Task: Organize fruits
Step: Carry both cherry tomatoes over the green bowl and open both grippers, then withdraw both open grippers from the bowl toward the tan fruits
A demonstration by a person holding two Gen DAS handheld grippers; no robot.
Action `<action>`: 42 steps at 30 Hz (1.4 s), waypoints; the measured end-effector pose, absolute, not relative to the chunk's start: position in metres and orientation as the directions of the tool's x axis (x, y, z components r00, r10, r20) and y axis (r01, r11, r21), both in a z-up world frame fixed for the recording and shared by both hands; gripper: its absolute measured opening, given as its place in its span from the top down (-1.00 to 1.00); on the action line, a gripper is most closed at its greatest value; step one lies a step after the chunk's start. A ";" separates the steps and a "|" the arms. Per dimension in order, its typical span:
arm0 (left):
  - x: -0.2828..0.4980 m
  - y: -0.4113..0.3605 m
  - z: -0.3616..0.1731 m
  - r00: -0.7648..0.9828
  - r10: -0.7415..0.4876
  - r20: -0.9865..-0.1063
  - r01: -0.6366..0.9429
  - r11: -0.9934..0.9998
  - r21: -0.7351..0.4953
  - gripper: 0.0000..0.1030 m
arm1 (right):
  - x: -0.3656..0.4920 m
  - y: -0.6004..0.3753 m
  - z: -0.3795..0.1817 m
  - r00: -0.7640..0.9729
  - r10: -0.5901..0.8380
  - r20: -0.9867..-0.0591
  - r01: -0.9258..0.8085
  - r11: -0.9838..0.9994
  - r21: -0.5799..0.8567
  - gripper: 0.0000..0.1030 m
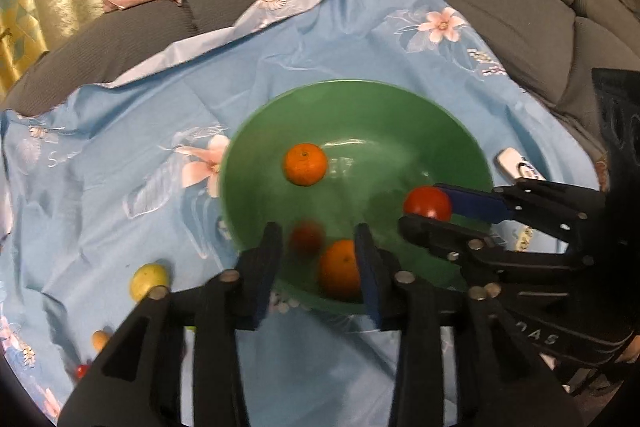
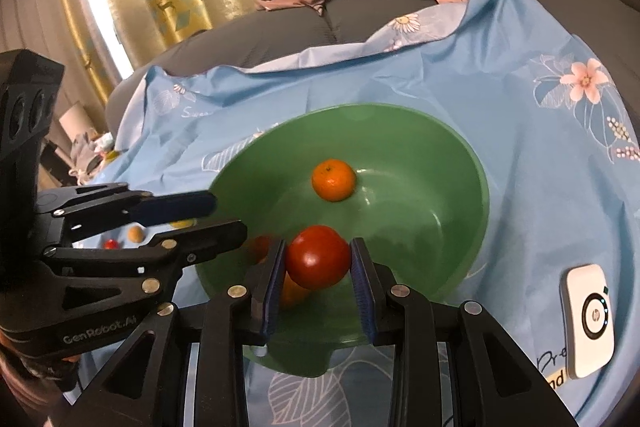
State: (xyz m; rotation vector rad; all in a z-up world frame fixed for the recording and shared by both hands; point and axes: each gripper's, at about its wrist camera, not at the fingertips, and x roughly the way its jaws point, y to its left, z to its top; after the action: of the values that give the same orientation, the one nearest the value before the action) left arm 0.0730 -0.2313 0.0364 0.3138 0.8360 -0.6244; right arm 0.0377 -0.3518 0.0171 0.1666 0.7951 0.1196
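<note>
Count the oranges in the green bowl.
2. One orange lies near the green bowl's middle; the other orange sits at its near side, below the tomato gripped by the right tool. More may be hidden.

I'm seeing a blurred red fruit (image 1: 306, 238) betw. the left gripper (image 1: 318, 259) fingers, can't tell what it is. An orange (image 1: 339, 269) is partly hiding behind one finger. Small fruits (image 1: 100, 339) by the frame edge are looking too tiny to ID.
</note>
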 end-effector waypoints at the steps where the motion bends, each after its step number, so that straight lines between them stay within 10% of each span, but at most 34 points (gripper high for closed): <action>1: 0.073 -0.229 0.037 0.514 -0.385 -0.767 0.621 0.784 0.022 -0.02 | 0.037 -0.353 0.017 0.694 0.163 -0.701 -0.037 0.981 0.192 0.35; 4: 0.072 -0.221 0.041 0.541 -0.362 -0.759 0.588 0.808 0.033 -0.54 | 0.034 -0.356 0.019 0.696 0.154 -0.702 -0.016 0.980 0.199 0.34; 7: 0.065 -0.211 0.045 0.573 -0.327 -0.751 0.557 0.828 0.065 -0.65 | 0.029 -0.356 0.024 0.703 0.160 -0.693 -0.011 0.977 0.214 0.24; 42: -0.039 -0.053 0.080 0.765 -0.100 -0.636 0.228 0.966 0.122 -0.98 | -0.028 -0.219 0.079 0.649 0.397 -0.649 -0.356 0.912 0.202 0.23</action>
State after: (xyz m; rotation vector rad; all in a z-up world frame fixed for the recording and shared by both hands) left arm -0.0393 -0.0530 0.0802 0.1972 0.6770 -0.1793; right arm -0.0277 -0.2194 0.0790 0.0580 0.7517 0.4284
